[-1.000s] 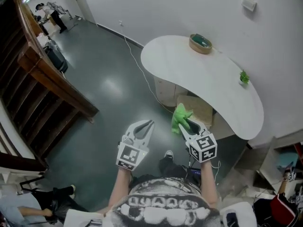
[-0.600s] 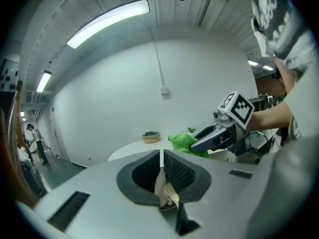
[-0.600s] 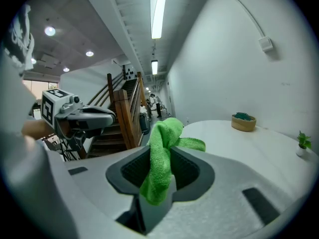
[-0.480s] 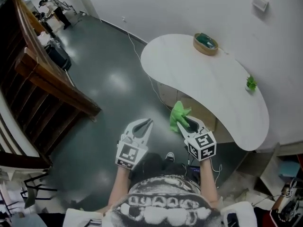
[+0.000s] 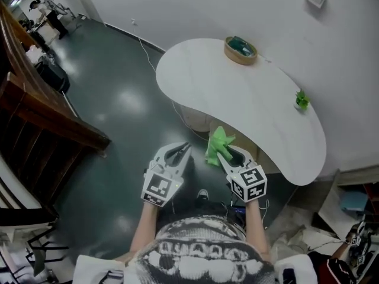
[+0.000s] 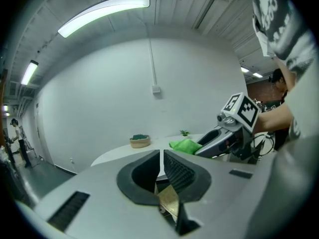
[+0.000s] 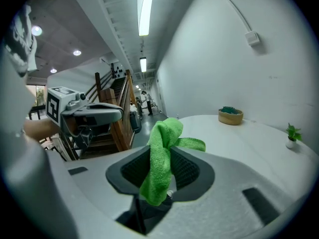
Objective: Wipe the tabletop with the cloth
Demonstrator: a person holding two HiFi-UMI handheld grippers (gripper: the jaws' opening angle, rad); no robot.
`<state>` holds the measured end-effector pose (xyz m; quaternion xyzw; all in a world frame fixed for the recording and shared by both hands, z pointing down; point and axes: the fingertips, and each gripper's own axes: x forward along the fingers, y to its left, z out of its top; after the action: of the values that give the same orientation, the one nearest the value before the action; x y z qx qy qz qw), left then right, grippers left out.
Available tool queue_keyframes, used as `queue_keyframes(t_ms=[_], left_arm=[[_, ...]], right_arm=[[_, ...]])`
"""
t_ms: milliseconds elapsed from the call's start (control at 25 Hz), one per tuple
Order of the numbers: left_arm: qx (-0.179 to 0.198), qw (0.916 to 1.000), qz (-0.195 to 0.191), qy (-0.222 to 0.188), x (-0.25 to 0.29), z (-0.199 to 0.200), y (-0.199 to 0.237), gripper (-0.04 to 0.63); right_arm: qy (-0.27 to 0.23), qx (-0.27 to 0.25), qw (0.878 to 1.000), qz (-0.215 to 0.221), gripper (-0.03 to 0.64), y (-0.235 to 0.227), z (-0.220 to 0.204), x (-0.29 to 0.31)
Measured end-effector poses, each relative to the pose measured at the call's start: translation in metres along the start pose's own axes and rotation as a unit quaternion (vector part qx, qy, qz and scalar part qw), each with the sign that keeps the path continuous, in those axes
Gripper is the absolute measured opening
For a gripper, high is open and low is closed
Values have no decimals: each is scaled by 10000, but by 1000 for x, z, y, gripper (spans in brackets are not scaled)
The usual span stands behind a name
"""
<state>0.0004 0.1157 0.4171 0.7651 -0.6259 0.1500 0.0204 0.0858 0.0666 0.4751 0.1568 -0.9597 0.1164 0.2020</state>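
**Both grippers held side by side before the white counter (image 5: 254, 108), cloth (image 5: 216, 145) in the right one.**

The right gripper (image 5: 221, 154) is clamped on the green cloth, which stands up in a bunch from between its jaws and hangs below them, at the near edge of the counter rather than spread on its top. The left gripper (image 5: 184, 149) has its jaws drawn together with nothing between them. At the far side of the counter stand a shallow bowl (image 5: 240, 49) and, well apart from it, a small green plant (image 5: 302, 100).
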Motion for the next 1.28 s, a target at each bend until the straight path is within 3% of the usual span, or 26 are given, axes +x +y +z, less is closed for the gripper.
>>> queue_keyframes(t_ms=[200,640,920,1280], left_arm=[[16,9993,-368,-2,42,-6,30,23],[295,9908,-1319,38,170,-4,162,23],[412,9846,-1698,104,229,-14,233,23],[459,9790,-1975,187,263,-32,287,23]], right_arm=[[-1,118,9997,-236,123,-29,14,34],[96,532,9944,-905,123,-122,83,164],[235,510,9916,-1164,123,-181,121,249],[313,479,9904,-1259,123,-253,162,349]])
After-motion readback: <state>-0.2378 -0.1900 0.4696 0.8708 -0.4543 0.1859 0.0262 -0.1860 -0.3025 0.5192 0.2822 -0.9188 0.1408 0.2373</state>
